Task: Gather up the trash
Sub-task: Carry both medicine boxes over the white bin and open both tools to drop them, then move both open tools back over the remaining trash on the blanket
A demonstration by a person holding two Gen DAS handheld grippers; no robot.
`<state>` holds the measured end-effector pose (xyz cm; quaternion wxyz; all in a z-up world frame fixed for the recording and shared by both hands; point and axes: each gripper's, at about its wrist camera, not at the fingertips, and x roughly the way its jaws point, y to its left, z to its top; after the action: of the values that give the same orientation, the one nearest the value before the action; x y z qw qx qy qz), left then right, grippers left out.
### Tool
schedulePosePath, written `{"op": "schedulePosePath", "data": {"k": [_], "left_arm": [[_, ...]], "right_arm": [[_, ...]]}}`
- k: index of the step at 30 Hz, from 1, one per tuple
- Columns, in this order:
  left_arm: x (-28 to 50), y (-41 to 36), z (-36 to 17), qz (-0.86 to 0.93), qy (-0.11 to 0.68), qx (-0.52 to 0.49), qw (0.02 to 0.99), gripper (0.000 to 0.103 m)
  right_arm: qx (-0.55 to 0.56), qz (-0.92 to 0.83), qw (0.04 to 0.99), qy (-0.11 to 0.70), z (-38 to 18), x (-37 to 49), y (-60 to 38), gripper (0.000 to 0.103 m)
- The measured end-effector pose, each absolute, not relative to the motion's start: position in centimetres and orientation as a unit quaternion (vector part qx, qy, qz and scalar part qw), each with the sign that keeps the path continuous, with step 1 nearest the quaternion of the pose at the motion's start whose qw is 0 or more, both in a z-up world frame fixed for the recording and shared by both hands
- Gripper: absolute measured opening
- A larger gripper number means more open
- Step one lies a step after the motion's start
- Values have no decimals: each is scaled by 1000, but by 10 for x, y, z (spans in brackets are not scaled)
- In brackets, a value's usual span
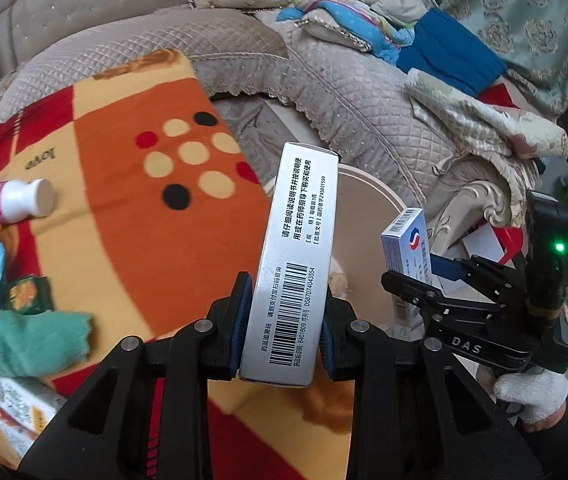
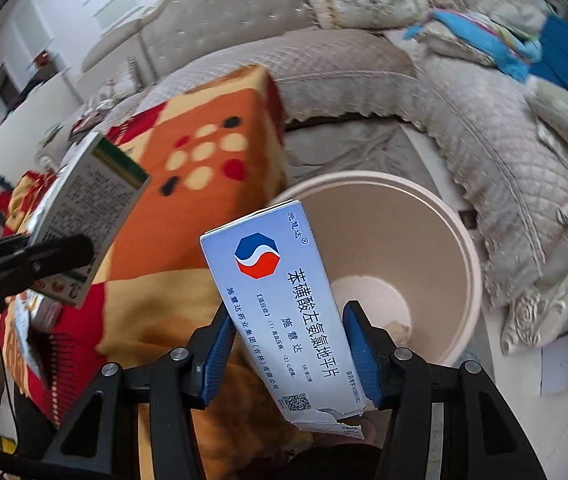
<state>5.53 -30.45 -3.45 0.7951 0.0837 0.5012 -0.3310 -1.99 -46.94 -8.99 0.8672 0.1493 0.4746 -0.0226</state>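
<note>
Both hands carry trash toward the round beige plastic bin [image 2: 399, 248] that stands on the floor just off the corner of the orange, red and yellow patterned blanket [image 1: 124, 216] covering the low table. The left gripper [image 1: 284, 320] is clamped on a long silver-white cardboard medicine box [image 1: 295, 264] with a barcode, pinching its narrow sides so that the box stands on end, its far end over the bin's rim. The right gripper [image 2: 287, 348] is clamped across a pale blue medicine box [image 2: 280, 312] with a red-and-blue octagon logo; its torn flap hangs toward the camera and its far end leans over the bin's mouth. Held this way, I judge, each box should fall straight in once released. More litter waits on the blanket near its left edge: a small white bottle [image 1: 20, 202] with a pink label, a green cloth [image 1: 36, 340] and wrappers.
</note>
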Motion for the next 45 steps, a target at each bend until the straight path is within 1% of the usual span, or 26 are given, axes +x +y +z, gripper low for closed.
{"op": "schedulePosePath", "data": {"k": [11,13,14,15,16,18,19,33,45], "left_arm": [[57,-337,-57,-343,526,63,776,28],[57,-340,-60,-349,529,55,772,30],[58,-338,-60,-352,530,52,770,32],[57,-338,-61,-353,530,50,769,38],[57,-337,-61,-351,530,49,771,42],[56,-336,-60,-352,529,49,770,42],[56,-336,-59,-351,530,51,770,42],[53,-319,-50,-323,511,74,793,42],[50,-289,-44,-293,494,61,816,42]], "right_arm": [[194,-59,849,488,-118,-17,-501,53],[206,-65,846,488,-122,-15,-506,53],[212,-68,845,486,-123,-15,-508,54],[220,-69,845,483,-123,-15,-511,55],[228,-70,845,479,-124,-16,-513,56],[236,-75,843,477,-124,-17,-517,68],[238,-74,844,476,-124,-18,-517,70],[201,-57,858,469,-105,-24,-491,70],[186,-70,872,447,-86,-26,-463,70]]}}
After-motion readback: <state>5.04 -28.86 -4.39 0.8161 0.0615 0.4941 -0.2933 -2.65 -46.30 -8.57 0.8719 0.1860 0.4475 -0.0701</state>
